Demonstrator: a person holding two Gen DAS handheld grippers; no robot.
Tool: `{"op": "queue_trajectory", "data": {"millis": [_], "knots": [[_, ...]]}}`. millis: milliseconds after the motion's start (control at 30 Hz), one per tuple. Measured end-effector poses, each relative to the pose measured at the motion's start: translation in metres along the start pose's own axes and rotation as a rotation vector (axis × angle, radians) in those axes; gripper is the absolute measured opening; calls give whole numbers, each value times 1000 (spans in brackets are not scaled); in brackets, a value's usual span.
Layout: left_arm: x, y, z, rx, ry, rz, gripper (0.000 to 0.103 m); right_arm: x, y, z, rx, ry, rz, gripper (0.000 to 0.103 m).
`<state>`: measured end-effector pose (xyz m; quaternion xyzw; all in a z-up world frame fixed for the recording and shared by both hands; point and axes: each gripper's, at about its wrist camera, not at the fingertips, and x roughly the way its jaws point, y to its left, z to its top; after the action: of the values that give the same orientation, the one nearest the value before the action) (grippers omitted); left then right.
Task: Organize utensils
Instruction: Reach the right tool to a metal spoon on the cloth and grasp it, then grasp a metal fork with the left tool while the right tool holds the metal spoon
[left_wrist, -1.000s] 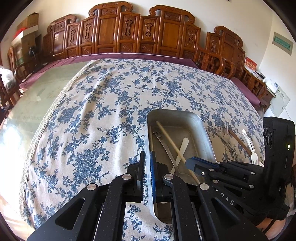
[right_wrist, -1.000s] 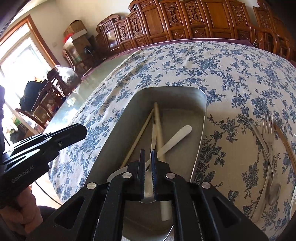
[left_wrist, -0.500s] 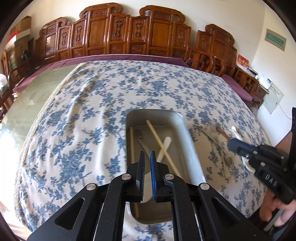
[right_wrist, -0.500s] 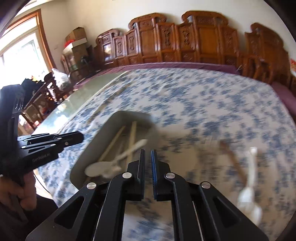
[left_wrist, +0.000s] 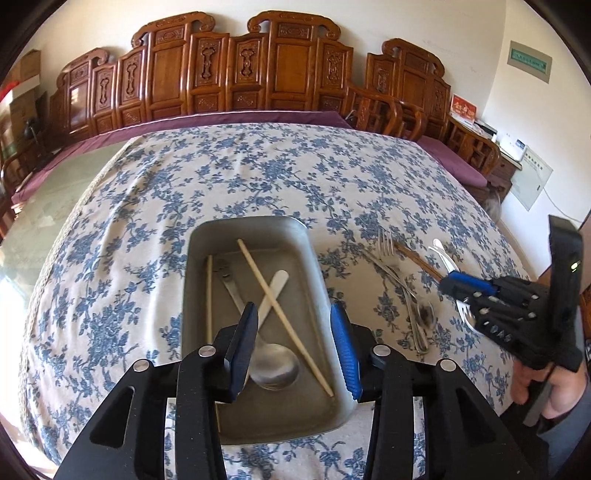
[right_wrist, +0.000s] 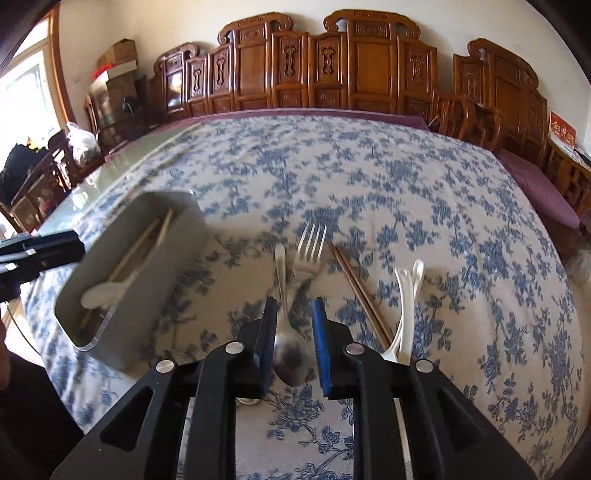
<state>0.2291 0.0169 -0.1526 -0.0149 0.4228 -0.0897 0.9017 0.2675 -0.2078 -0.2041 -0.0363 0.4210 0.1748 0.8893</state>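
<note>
A grey metal tray (left_wrist: 190, 295) on the flowered cloth holds two pale chopsticks (left_wrist: 258, 273), a metal fork (left_wrist: 227, 277), a white plastic spoon (left_wrist: 277, 282) and a metal spoon (left_wrist: 275, 363). My left gripper (left_wrist: 293, 314) hangs over the tray's near end, its jaws opening, gripping nothing. To the tray's right lie a metal spoon (right_wrist: 290, 354), a fork (right_wrist: 310, 243), brown chopsticks (right_wrist: 358, 291) and white plastic spoons (right_wrist: 406, 295). My right gripper (right_wrist: 294, 302) hovers above that metal spoon. Its jaws are opening and its pads are off the spoon.
Carved wooden chairs (left_wrist: 236, 74) line the table's far side. A glass strip (left_wrist: 33, 229) of bare tabletop runs along the left. A hand (left_wrist: 535, 384) holds the right gripper (left_wrist: 458, 286) past the table's right edge. The tray (right_wrist: 147, 280) stands left of the loose utensils.
My left gripper went from shut to open over the tray. My right gripper swung from the tray to the loose utensils on the right, and its jaws parted.
</note>
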Motion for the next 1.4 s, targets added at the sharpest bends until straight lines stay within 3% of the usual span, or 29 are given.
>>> {"op": "queue_trajectory", "data": {"millis": [267,533,900,933,967,1233,1300,1400], "knots": [[4,-15,-1,28,12,-12,38,16,16,-16,-65,40,-18,32],[3,-24,-3,45,17,-21,38,26,25,-23,-115,77,-50,33],[3,-39,-7,72,25,-31,38,27,-3,-17,-7,79,-55,30],[3,-41,-8,77,23,-33,38,27,-7,-16,4,77,-55,18],[2,-44,-9,80,21,-33,38,25,-12,-15,22,69,-58,14],[4,-54,-13,98,24,-28,38,29,-35,-14,88,81,-71,9],[3,-56,-13,94,21,-29,39,29,-37,-12,96,76,-60,2],[3,-62,-14,98,19,-25,39,24,-39,-9,104,55,-37,2]]}}
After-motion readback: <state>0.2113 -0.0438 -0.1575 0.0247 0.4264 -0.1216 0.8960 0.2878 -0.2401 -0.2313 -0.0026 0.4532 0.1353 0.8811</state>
